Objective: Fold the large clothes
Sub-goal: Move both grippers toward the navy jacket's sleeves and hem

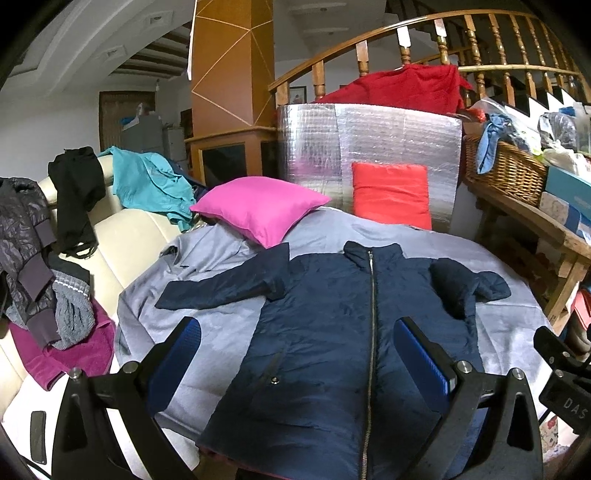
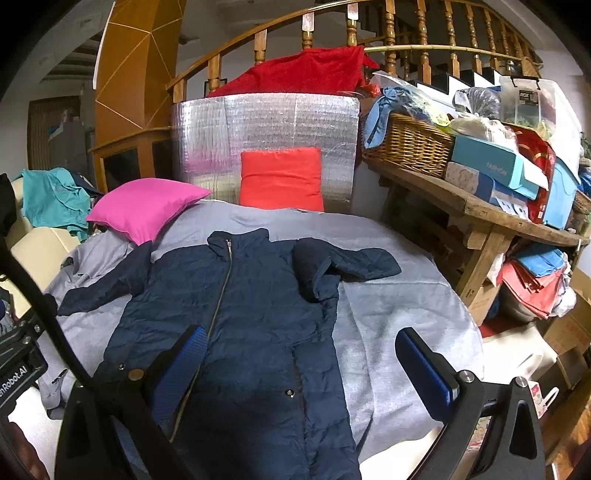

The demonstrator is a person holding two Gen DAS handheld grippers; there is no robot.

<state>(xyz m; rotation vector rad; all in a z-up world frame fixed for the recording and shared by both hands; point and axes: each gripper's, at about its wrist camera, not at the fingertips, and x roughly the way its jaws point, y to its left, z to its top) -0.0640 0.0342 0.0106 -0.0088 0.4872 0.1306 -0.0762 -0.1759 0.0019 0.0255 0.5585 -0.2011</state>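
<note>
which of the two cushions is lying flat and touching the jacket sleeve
The pink cushion: it lies tilted on the grey sheet, overlapping the navy jacket sleeve. The red cushion stands upright against the silver foil.

A lived-in home, cluttered. A wooden stair rail curves behind a bed-like surface under a grey sheet, with a pink pillow and a red cushion. Clothes drape a cream sofa. A wicker basket and boxes crowd a wooden bench.
</note>
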